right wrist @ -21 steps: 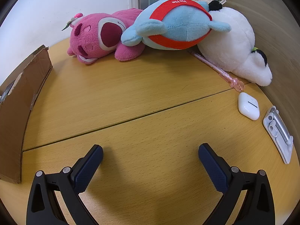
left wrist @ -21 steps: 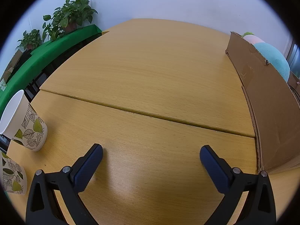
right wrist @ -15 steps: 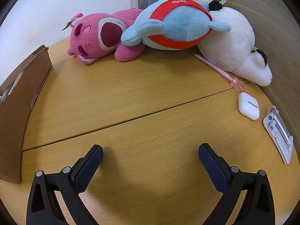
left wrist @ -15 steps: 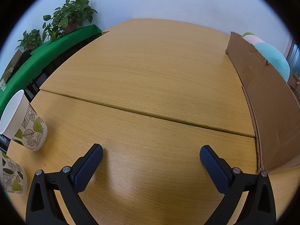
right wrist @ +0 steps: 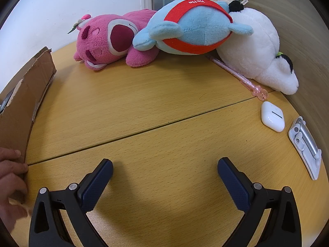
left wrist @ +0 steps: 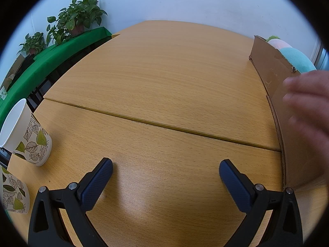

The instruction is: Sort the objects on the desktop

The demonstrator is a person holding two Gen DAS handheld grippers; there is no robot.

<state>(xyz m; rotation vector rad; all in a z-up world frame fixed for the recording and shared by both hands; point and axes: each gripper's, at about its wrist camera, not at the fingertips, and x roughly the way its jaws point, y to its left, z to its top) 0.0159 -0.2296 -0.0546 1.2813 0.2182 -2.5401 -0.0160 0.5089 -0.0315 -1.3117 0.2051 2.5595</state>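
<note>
Counting two leaf-print cups (left wrist: 28, 135), four plush toys (right wrist: 197, 26), one pen (right wrist: 236, 74).

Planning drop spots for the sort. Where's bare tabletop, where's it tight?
Free: the wide wood between the leaf-print cups and the cardboard box, and the stretch ahead of the right gripper up to the plush toys. Crowded: the right edge, with pink pen, earbud case and white clip. A hand touches the box corner.

Left view: two cups (left wrist: 28, 135) on the bench (left wrist: 164, 94) at left, cardboard box (left wrist: 283, 94) at right.
Right view: box (right wrist: 22, 103) left, plush toys (right wrist: 185, 33) behind, earbud case (right wrist: 272, 116) beside pen (right wrist: 238, 75) right.
</note>
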